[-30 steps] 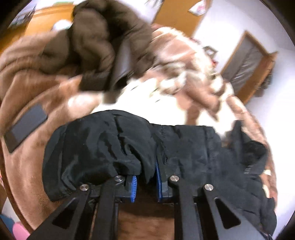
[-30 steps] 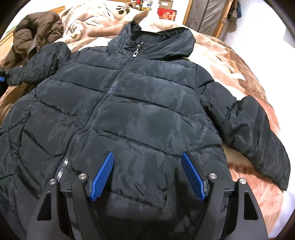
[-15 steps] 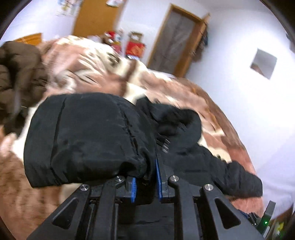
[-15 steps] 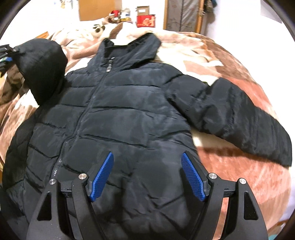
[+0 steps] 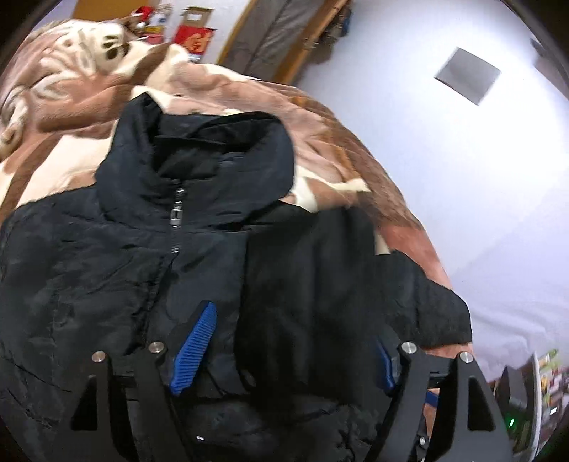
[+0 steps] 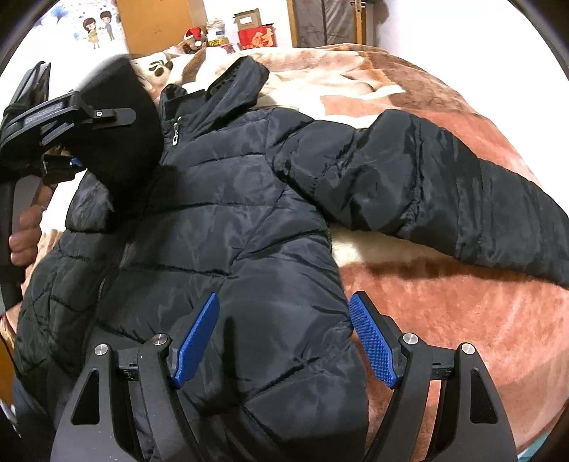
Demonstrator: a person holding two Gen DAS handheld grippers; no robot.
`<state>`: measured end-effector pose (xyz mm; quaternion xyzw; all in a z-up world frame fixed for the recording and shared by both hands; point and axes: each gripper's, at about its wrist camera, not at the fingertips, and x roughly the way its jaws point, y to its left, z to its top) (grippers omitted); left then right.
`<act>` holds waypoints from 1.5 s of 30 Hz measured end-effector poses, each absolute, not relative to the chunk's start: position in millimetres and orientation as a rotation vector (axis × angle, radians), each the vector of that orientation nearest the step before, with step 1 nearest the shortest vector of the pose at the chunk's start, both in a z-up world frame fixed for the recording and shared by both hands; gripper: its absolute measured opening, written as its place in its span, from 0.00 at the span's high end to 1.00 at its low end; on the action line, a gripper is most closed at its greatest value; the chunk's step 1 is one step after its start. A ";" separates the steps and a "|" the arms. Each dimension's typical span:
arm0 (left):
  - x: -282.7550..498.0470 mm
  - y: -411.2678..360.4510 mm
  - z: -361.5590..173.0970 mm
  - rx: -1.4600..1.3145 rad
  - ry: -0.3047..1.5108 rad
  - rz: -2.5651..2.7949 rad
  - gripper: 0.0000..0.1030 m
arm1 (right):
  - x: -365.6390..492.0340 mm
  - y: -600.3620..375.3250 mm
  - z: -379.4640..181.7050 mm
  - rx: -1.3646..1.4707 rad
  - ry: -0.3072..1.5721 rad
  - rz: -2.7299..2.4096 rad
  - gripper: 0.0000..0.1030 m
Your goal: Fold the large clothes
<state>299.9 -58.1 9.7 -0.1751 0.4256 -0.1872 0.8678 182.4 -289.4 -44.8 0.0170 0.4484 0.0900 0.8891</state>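
A black puffer jacket (image 6: pixel 227 227) lies front up, zipped, on a brown and cream blanket (image 6: pixel 426 312). Its collar and zip pull show in the left wrist view (image 5: pixel 176 216). One sleeve (image 6: pixel 444 199) stretches out to the right on the blanket. The other sleeve (image 5: pixel 320 284) is folded across the jacket's chest and lies between the open fingers of my left gripper (image 5: pixel 288 352); its cuff end (image 6: pixel 121 131) hangs beside the left gripper (image 6: pixel 60 135). My right gripper (image 6: pixel 284 341) is open, hovering over the jacket's lower right hem.
The blanket covers a bed (image 5: pixel 71 106). Boxes and small items (image 6: pixel 254 33) stand at the far end by a wooden door (image 5: pixel 284 39). A white wall (image 5: pixel 462 160) is on the right. A hand (image 6: pixel 25 234) holds the left gripper's handle.
My left gripper carried the sleeve up and across over the jacket's chest, then opened and let it go. My right gripper stayed open and shifted right toward the hem edge.
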 end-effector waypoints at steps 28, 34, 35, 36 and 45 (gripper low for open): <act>331.5 121.6 -33.2 -0.217 0.861 -0.025 0.22 | 308.1 -245.1 -42.1 0.009 0.948 0.164 0.56; 373.1 134.3 -70.4 -0.152 0.927 0.066 0.25 | 347.6 -203.0 -50.2 -0.046 0.949 0.247 0.56; 375.6 136.4 -78.1 -0.156 0.936 0.074 0.25 | 361.2 -198.6 -62.9 -0.046 0.986 0.238 0.56; 376.8 137.0 -86.0 -0.156 0.938 0.080 0.25 | 367.4 -199.2 -71.8 -0.042 1.003 0.238 0.56; 362.5 131.6 -73.8 -0.179 0.921 0.080 0.34 | 370.4 -203.7 -67.2 -0.037 1.011 0.225 0.56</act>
